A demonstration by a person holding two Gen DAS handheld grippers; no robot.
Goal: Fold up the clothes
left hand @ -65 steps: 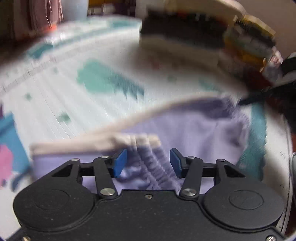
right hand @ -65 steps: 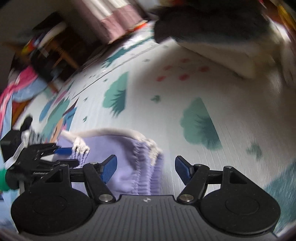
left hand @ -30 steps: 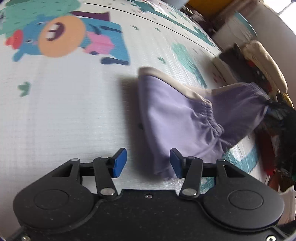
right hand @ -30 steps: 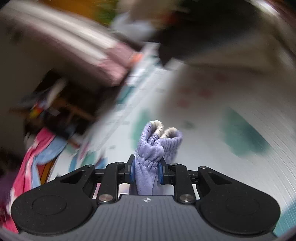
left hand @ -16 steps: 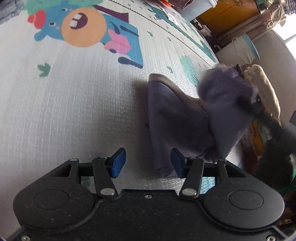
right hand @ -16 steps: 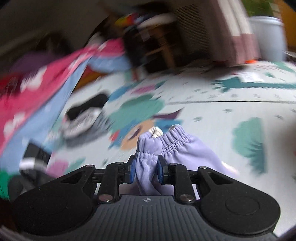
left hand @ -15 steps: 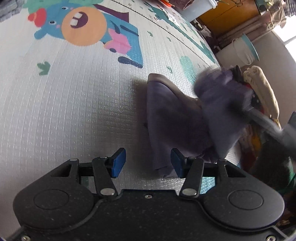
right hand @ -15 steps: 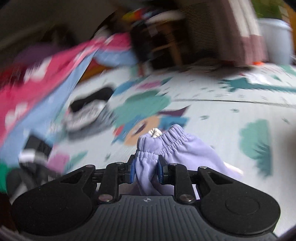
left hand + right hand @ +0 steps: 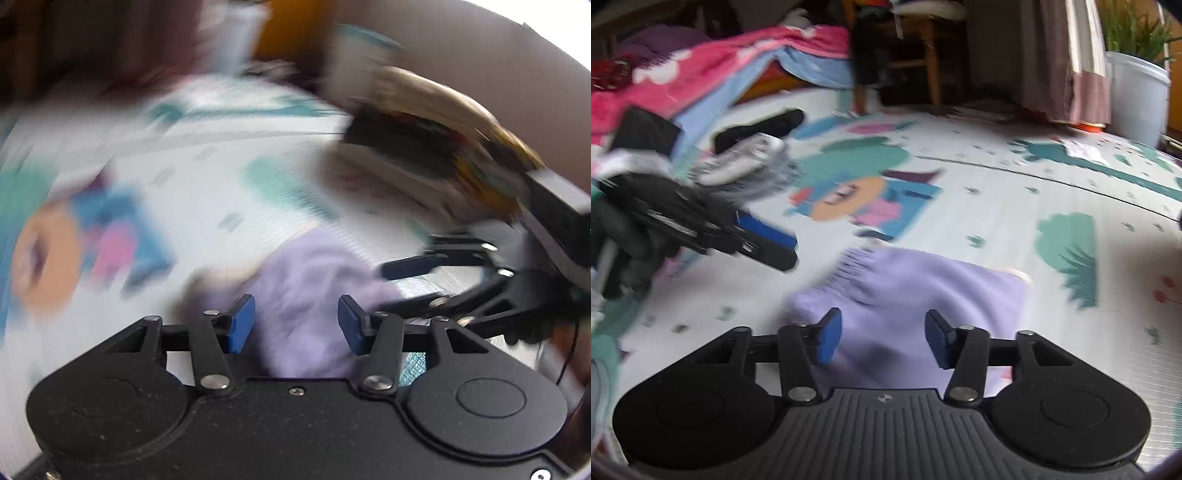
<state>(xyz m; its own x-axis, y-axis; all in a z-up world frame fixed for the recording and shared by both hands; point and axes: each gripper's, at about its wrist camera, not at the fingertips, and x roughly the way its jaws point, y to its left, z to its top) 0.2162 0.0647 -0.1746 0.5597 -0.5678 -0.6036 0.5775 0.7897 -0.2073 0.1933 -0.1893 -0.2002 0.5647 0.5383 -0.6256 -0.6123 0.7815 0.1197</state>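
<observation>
On the cartoon-printed foam play mat [image 9: 1015, 192], both our jaws stand spread and grip nothing. Between the right gripper [image 9: 882, 338] and the left gripper [image 9: 295, 319] lies the folded lilac cotton garment with a gathered elastic waistband [image 9: 916, 291]. We judge a careless nudge could spring the loose fold apart.

The floor is covered by a white play mat [image 9: 1015, 192] with cartoon pictures: a blue and orange creature [image 9: 860, 203] and green bushes [image 9: 1067, 243]. At the back stand a wooden chair [image 9: 923, 40], a striped curtain [image 9: 1082, 62] and a white pot [image 9: 1137, 99] with a green plant [image 9: 1130, 29]. Pink and blue cloth [image 9: 713, 74] is heaped on the left.
</observation>
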